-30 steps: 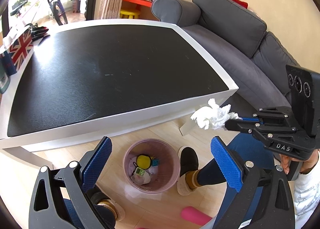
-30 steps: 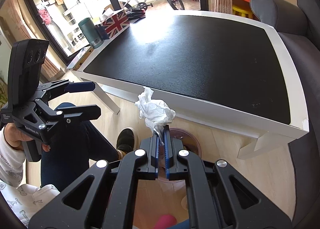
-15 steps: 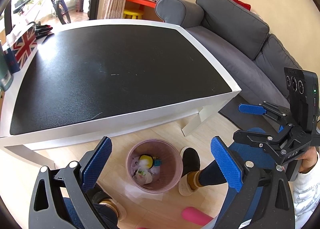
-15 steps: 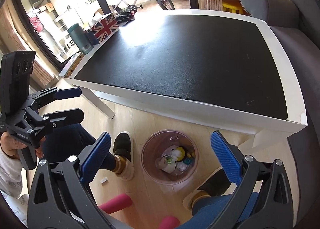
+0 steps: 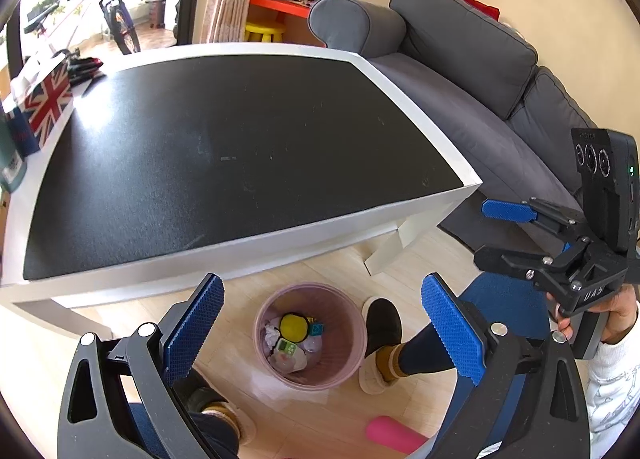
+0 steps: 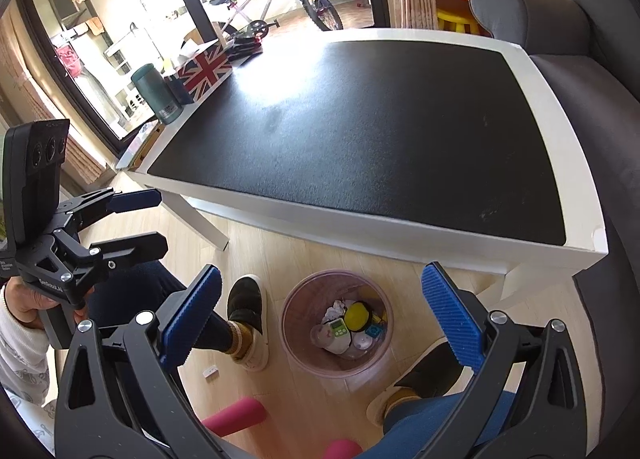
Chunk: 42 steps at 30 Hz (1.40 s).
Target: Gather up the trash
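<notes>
My right hand-held gripper [image 6: 320,319] hangs over the floor with its blue pads spread wide and nothing between them. My left hand-held gripper [image 5: 320,327] stands just as wide and just as empty. Neither is carrying anything, so there is nothing to drop; the risks lie in what I do next.

Directly below both sits the pink bin [image 6: 294,333], on the wooden floor just in front of the table. The trash is inside it: a crumpled white tissue [image 6: 335,307], a yellow round thing [image 6: 356,315], a small green-and-white gadget [image 6: 338,331] and a few bits I cannot make out. The bin looks light and has nothing bracing it. My feet are close on either side, one dark slipper [image 6: 245,299] just beside the rim, so shifting my leg carelessly could knock it over and spill the lot across the floor.

On the floor near that slipper lies a small white scrap [image 6: 211,371]. It looks flat and thin, and if it counts as trash, wide pads coming down at a slant may slide over it or push it away instead of pinching it.

Farther out, the black top of the table [image 6: 400,119] seems bare to me, though glare washes out part of it and could hide a pale scrap. At its far corner stand a flag-printed box [image 6: 206,69] and a green cup [image 6: 156,93]; I judge these are not trash, and sweeping toward them could tip the cup.
</notes>
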Available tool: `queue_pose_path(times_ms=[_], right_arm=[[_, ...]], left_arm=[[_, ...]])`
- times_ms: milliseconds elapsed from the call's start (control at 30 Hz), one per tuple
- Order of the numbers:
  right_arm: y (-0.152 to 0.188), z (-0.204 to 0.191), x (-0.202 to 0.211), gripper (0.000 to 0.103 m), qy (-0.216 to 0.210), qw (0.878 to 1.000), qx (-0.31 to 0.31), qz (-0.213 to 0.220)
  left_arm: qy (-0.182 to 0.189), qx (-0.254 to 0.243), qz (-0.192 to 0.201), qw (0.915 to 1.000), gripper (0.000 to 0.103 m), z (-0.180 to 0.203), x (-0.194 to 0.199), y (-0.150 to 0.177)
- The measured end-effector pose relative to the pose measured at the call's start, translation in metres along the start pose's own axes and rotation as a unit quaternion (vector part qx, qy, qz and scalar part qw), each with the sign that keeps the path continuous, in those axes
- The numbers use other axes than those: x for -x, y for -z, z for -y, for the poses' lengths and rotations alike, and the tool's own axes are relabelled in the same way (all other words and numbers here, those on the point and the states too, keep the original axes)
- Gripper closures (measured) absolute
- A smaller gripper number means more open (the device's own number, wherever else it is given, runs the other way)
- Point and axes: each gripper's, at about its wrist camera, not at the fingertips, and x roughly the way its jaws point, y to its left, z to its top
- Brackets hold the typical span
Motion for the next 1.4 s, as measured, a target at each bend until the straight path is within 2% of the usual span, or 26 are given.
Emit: queue_pose_path(times_ms=[533, 767, 900, 1033, 1200, 1333, 1400], right_arm=[[-0.06, 0.009, 0.016, 0.004, 0.019, 0.999, 0.012, 0.039], [-0.092, 0.014, 0.013, 0.004, 0.022, 0.998, 0.02, 0.05], [-0.107, 0.015, 0.008, 0.004, 0.022, 0.998, 0.023, 0.054], [-0.114, 0.015, 0.003, 0.004, 0.017, 0.998, 0.026, 0.054], [-0.117, 0.018, -0.003, 0.004, 0.009, 0.998, 0.029, 0.05], [-0.117, 0.021, -0.007, 0.004, 0.01, 0.998, 0.026, 0.048], [-0.118, 0.022, -0.007, 0.004, 0.01, 0.999, 0.025, 0.047]], left_arm=[[-0.031, -0.022, 0.032, 0.9988, 0.008, -0.013, 0.011, -0.055], [-0.034, -0.026, 0.034, 0.9985, 0.008, -0.022, 0.006, -0.08], [-0.052, -0.022, 0.035, 0.9978, 0.008, -0.029, 0.002, -0.089], [-0.04, -0.011, 0.025, 0.9989, 0.006, -0.036, -0.005, -0.095], [-0.016, 0.012, 0.03, 0.9993, 0.006, -0.045, -0.011, -0.1], [-0.037, 0.015, 0.041, 0.9984, 0.006, -0.044, -0.01, -0.101], [-0.033, 0.012, 0.042, 0.9985, 0.006, -0.044, -0.011, -0.102]])
